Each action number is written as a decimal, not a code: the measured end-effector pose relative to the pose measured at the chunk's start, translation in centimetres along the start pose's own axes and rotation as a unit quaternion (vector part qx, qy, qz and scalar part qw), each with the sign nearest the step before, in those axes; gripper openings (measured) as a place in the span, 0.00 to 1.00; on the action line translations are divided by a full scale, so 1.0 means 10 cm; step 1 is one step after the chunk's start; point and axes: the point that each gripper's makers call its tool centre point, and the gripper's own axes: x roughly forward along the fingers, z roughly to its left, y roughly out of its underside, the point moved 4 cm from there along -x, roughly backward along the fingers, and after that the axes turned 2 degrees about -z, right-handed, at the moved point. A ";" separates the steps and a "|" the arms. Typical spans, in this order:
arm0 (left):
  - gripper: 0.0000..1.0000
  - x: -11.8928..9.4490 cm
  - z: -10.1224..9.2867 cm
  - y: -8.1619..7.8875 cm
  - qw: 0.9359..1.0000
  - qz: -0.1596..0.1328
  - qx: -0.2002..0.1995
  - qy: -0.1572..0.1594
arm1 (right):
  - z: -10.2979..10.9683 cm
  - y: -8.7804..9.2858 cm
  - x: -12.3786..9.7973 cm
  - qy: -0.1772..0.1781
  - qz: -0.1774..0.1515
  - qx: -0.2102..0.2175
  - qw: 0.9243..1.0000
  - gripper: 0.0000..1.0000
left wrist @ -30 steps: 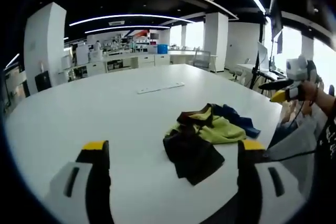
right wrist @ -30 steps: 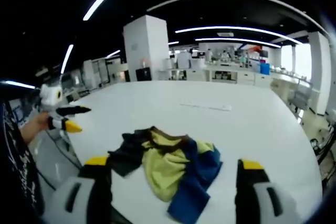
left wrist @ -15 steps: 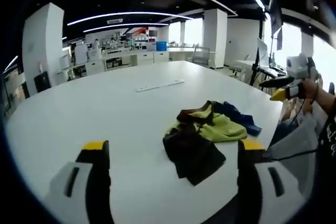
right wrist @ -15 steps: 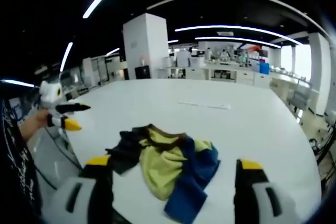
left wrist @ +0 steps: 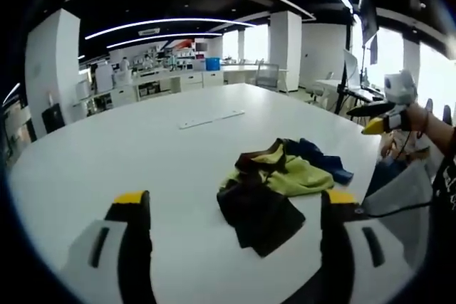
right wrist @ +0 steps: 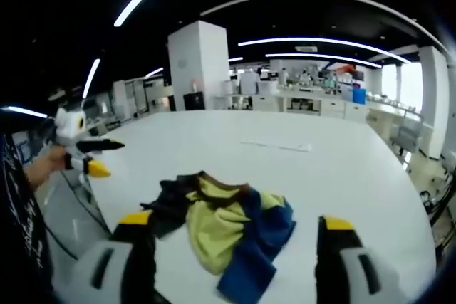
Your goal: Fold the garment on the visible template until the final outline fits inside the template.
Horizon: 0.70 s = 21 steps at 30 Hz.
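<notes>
**Crumpled garment near table edge, both grippers clear of it**

We see the crumpled garment of yellow-green, dark brown and blue cloth [left wrist: 274, 186] lying in a heap on the large white round table [left wrist: 142, 147], close to the edge nearest us. In the right gripper view the same heap [right wrist: 228, 229] sits between the two fingers and beyond them.

Our left gripper [left wrist: 231, 208] has its yellow-tipped fingers [left wrist: 132, 198] spread wide apart, holding nothing. Our right gripper [right wrist: 228, 224] is likewise spread wide and holds nothing; its fingers [right wrist: 331, 224] do not touch the cloth.

A thin white flat strip [left wrist: 211, 118] lies well beyond the garment on the table.

Each gripper appears at the side of the other's view, raised off the table edge.
</notes>
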 end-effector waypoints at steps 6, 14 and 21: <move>0.87 0.05 0.02 -0.01 1.000 -0.002 -0.003 0.012 | -0.04 0.02 -0.01 0.006 -0.012 0.010 1.000 0.83; 0.74 0.20 0.04 -0.01 0.999 -0.005 0.014 0.028 | -0.12 0.04 0.05 0.013 -0.013 0.008 1.000 0.76; 0.70 0.40 0.03 -0.02 0.999 -0.007 0.017 0.039 | -0.18 0.06 0.18 0.017 -0.026 0.028 0.999 0.71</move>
